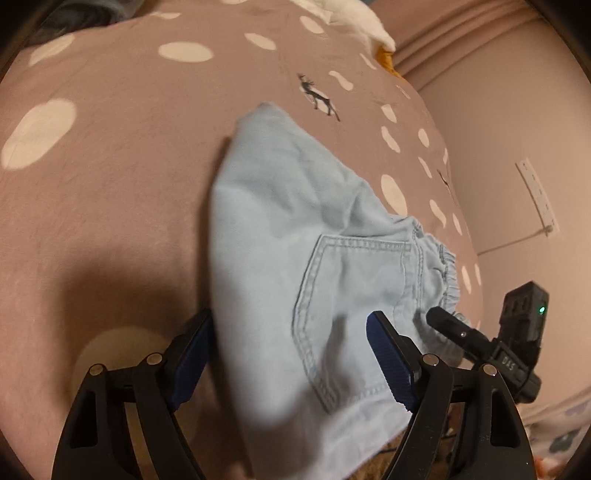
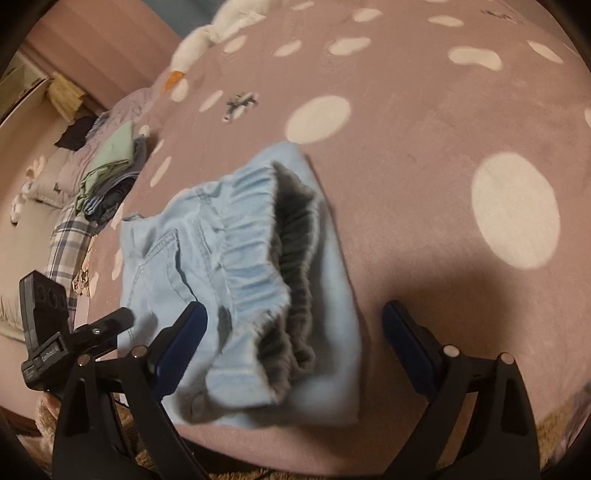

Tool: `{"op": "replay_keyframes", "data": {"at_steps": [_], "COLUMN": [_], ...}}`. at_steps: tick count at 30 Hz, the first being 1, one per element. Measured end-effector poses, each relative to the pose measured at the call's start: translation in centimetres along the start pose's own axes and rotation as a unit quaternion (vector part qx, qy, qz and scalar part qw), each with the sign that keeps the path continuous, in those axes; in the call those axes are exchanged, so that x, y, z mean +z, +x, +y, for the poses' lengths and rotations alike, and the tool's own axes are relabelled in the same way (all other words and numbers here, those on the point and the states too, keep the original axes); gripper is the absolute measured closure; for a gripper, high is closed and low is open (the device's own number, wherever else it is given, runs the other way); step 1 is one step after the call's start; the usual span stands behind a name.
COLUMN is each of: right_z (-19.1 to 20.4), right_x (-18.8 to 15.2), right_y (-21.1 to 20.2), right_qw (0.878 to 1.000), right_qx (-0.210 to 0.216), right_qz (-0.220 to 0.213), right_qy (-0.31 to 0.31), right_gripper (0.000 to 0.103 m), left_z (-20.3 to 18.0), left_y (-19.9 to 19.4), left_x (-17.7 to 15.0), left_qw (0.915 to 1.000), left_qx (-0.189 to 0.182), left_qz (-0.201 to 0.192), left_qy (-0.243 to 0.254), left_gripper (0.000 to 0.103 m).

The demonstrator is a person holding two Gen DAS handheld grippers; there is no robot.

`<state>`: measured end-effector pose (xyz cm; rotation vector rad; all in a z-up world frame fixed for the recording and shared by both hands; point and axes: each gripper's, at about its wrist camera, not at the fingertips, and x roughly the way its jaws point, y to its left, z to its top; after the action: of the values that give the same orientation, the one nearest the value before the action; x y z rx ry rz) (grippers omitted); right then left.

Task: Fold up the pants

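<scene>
Light blue denim pants (image 1: 295,221) lie folded on the pink spotted bed cover (image 1: 110,184), back pocket up, elastic waistband to the right. My left gripper (image 1: 291,328) is open, its jaws spread either side of the near part of the pants, above the pocket. In the right wrist view the pants (image 2: 243,266) show the open waistband with a grey lining facing me. My right gripper (image 2: 295,321) is open, its jaws wide apart around the near waistband end. Neither gripper holds the cloth. The other gripper's body (image 1: 517,332) shows at the right edge.
A white plush toy (image 2: 207,33) lies at the far end of the bed. A stack of folded clothes (image 2: 110,170) sits at the bed's left side, with a plaid cloth (image 2: 66,243) near it. A wall with a power strip (image 1: 535,192) is on the right.
</scene>
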<state>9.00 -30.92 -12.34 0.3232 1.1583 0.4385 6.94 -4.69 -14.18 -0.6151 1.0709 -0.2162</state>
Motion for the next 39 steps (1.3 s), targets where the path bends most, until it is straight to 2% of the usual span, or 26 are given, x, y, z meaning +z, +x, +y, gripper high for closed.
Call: {"op": "replay_keyframes", "data": {"at_steps": [2,3,5,6,7,10,14,24,32,39], "right_z": [0.4,0.7,1.2,1.6,1.9,3.8,5.8,9.1,11.2,12.6], "right_x": [0.4,0.7,0.9,0.9,0.8,0.1,-0.4,0.8,3.7,8.1], "right_y": [0.8,1.2,1.7,1.6,1.5,0.4,-1.1,-2.3,-2.7,-1.3], "right_qw": [1.0,1.0,0.999,1.0,1.0,0.998,0.995,0.99,0.986,0.982], "right_qx": [0.003,0.001,0.0,0.011,0.015,-0.013,-0.029,-0.036,-0.045,-0.054], "right_qz": [-0.004,-0.007,-0.008,-0.006,-0.009,-0.026,-0.033,-0.056,-0.075,-0.086], "right_qy": [-0.012,-0.021,-0.031,-0.028,-0.024,-0.052,-0.085,-0.121,-0.144,-0.158], "right_gripper": [0.019,0.029,0.04,0.054,0.06,0.066,0.068,0.067,0.067,0.066], "left_z": [-0.4,-0.4,-0.4,-0.3,-0.1,-0.5,-1.7,-2.2,-2.7,-3.0], "left_y": [0.7,0.8,1.1,1.1,0.8,-0.4,-2.3,-6.6,-7.2,-6.0], "left_x": [0.3,0.5,0.8,0.8,0.7,-0.1,-1.0,-0.2,2.9,6.7], "left_qw": [1.0,1.0,1.0,1.0,1.0,0.9999,0.9989,0.9953,0.9912,0.9855], "left_qx": [0.005,0.008,0.01,0.005,0.004,-0.001,0.023,0.031,0.045,0.067], "left_qz": [0.0,-0.001,0.0,-0.001,-0.004,-0.015,-0.027,-0.071,-0.102,-0.133], "left_qy": [0.006,0.003,0.0,-0.006,-0.008,0.0,0.03,0.058,0.072,0.082], "left_gripper": [0.037,0.042,0.064,0.065,0.071,0.083,0.084,0.084,0.084,0.084]}}
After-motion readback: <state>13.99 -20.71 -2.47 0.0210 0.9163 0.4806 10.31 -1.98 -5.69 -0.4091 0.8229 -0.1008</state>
